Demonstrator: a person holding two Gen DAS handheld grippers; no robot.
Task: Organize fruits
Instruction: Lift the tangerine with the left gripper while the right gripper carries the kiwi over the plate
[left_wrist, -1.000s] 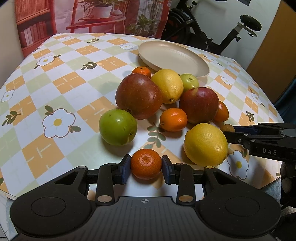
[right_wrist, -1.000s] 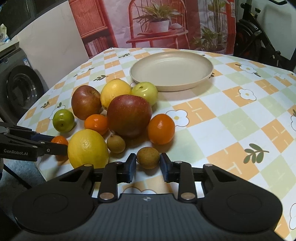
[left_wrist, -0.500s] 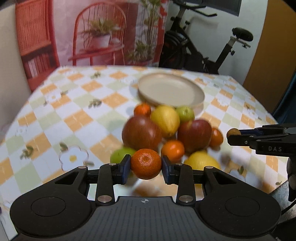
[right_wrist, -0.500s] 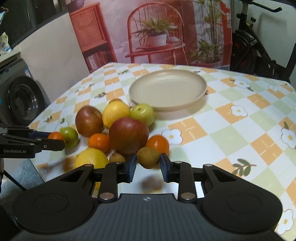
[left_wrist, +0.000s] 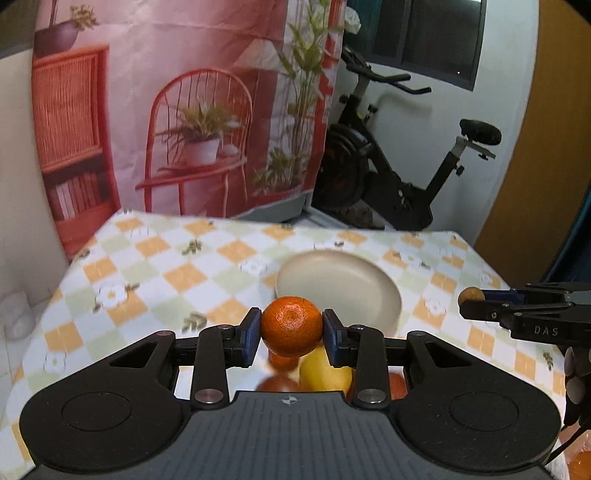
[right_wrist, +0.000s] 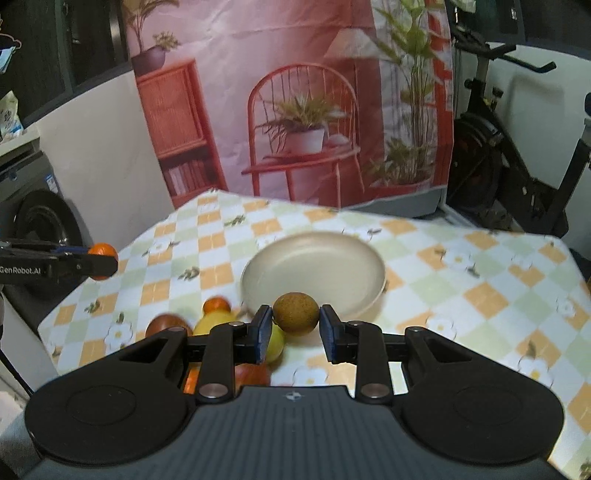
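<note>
Mandarin (left_wrist: 291, 325) is sitting clenched in the left hand-held gripper (left_wrist: 291, 334) above the worktop (left_wrist: 155, 266); the right hand-held gripper (right_wrist: 296, 328) is grasping a brown fruit (right_wrist: 296, 314), perhaps a longan, before the plate (right_wrist: 314, 266).

Checked tablecloth (left_wrist: 177, 273) with flowers, orange and green squares, covers the table. Printed backdrop (left_wrist: 192, 110) at 12 o'clock: red chair, potted plants, shelf. Black exercise bike (left_wrist: 399, 173) at 1 o'clock, beside the backdrop. Dark window (left_wrist: 439, 37) above it. In the right wrist view, possibly a washing machine (right_wrist: 33, 221) at 9 o'clock, dim.
</note>
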